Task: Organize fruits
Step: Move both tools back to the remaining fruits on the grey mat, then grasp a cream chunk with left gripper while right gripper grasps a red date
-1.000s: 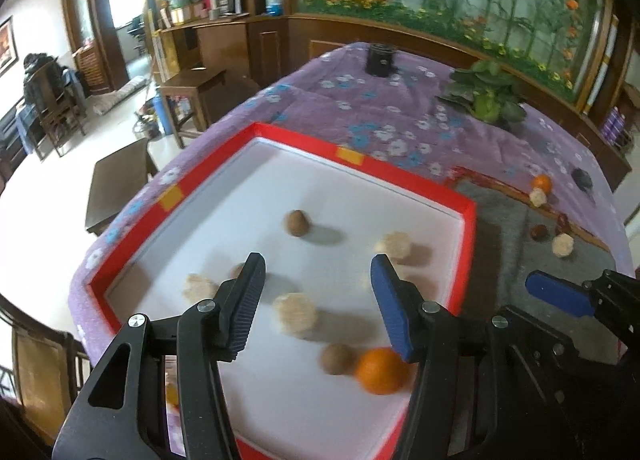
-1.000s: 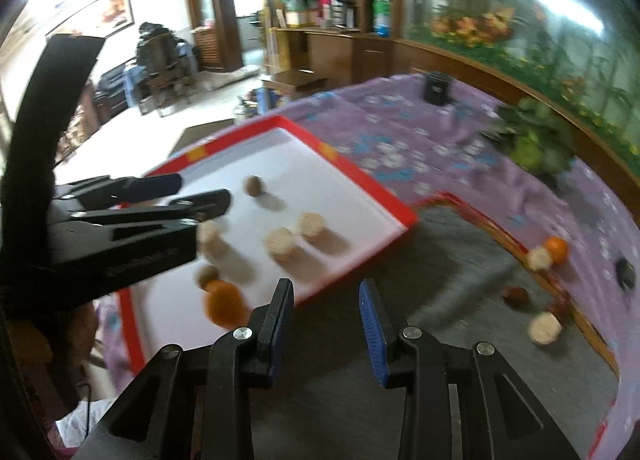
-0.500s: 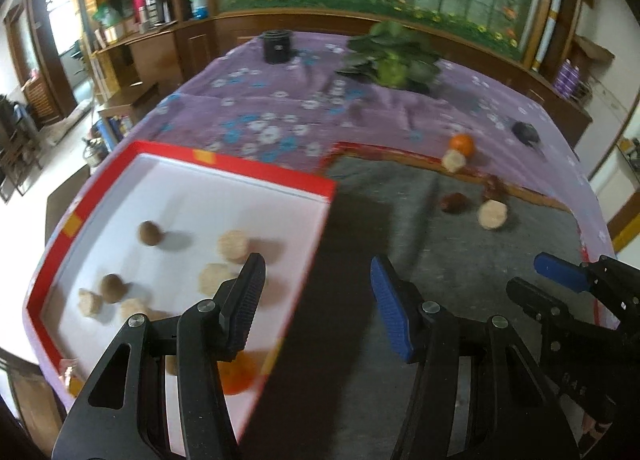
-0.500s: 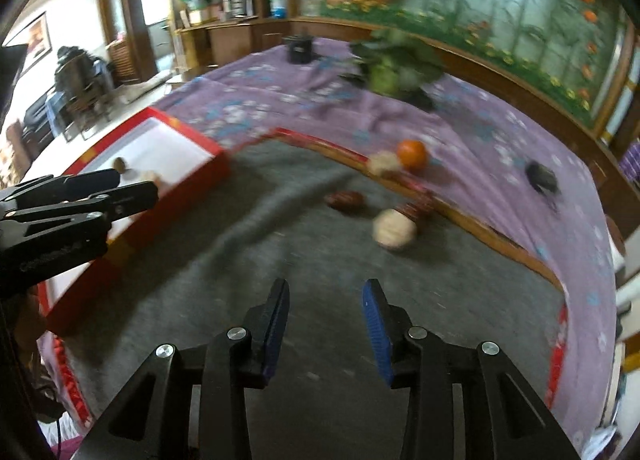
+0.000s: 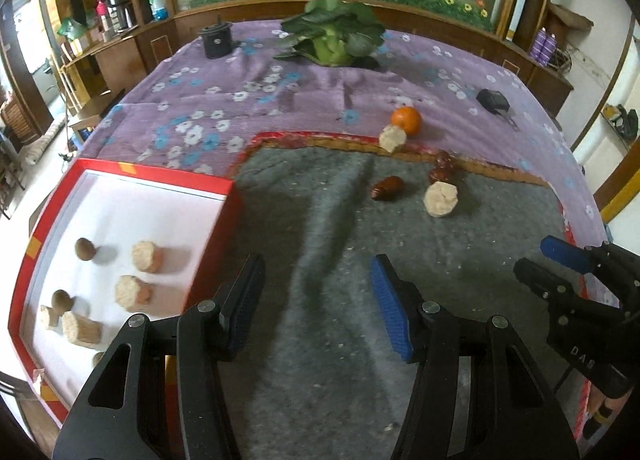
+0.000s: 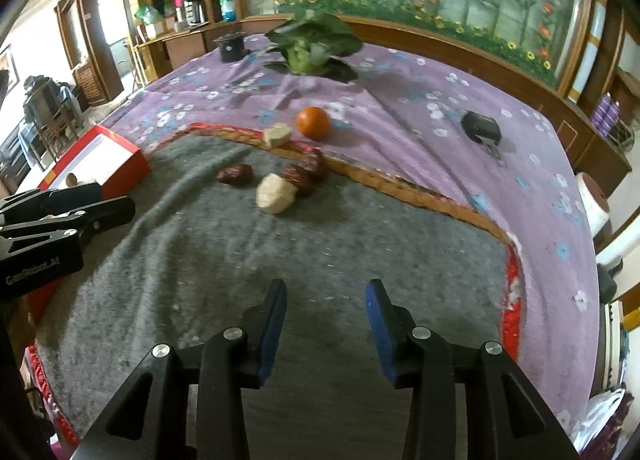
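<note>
In the left wrist view the red tray (image 5: 216, 182) lies at nine o'clock, holding pale chunks (image 5: 146, 257) and brown balls (image 5: 85, 249). The left gripper (image 5: 316, 300) stands wide over the grey mat (image 5: 320, 228), empty. At one o'clock lie a date (image 5: 386, 188), a chunk (image 5: 441, 199) and an orange (image 5: 406, 121). The right gripper (image 6: 326, 324) is moderately apart, its jaws just opening, nothing between them.

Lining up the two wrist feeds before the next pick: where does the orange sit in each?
Left wrist: orange upper right of centre, on the purple cloth.
Right wrist: orange upper centre, just left of the middle.
Shared landmark: pale chunk touching its lower left.
</note>
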Demonstrator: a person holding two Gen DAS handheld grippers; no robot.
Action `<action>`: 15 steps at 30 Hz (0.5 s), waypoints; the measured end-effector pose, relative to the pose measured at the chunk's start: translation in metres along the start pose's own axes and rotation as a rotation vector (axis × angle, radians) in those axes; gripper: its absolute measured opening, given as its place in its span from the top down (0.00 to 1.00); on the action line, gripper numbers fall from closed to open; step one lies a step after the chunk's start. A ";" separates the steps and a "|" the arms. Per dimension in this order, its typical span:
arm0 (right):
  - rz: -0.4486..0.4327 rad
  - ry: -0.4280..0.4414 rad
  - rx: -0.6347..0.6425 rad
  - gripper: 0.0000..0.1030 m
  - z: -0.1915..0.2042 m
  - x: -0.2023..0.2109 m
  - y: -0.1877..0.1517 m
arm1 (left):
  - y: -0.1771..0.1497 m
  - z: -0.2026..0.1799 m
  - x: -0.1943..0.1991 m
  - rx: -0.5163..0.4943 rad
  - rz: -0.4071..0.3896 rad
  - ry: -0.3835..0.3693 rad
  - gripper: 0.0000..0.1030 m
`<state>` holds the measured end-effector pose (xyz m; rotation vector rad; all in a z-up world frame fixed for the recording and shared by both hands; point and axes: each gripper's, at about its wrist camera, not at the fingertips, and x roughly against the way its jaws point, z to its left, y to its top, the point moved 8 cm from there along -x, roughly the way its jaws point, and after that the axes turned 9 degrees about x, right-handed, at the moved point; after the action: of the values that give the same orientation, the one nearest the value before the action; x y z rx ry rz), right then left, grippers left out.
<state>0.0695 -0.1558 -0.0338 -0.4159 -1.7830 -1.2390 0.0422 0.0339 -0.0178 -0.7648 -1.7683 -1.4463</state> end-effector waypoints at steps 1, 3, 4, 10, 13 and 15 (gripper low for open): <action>0.001 -0.002 -0.007 0.61 -0.004 0.000 -0.001 | -0.001 -0.004 -0.002 -0.002 0.009 -0.007 0.47; 0.000 -0.004 -0.022 0.61 -0.012 -0.001 -0.003 | -0.001 -0.011 -0.007 -0.010 0.027 -0.021 0.47; -0.001 -0.004 -0.031 0.60 -0.017 -0.001 -0.004 | -0.002 -0.015 -0.009 -0.017 0.033 -0.028 0.47; -0.014 0.011 -0.080 0.60 -0.037 -0.002 -0.006 | 0.000 -0.043 -0.023 -0.048 0.071 -0.078 0.47; -0.017 0.016 -0.085 0.60 -0.042 -0.004 -0.006 | 0.005 -0.057 -0.029 -0.058 0.069 -0.097 0.47; -0.018 0.023 -0.088 0.60 -0.044 -0.005 -0.006 | 0.007 -0.068 -0.033 -0.071 0.075 -0.113 0.47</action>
<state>0.0892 -0.1959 -0.0375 -0.4346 -1.7212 -1.3335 0.0771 -0.0313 -0.0333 -0.9565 -1.7594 -1.4475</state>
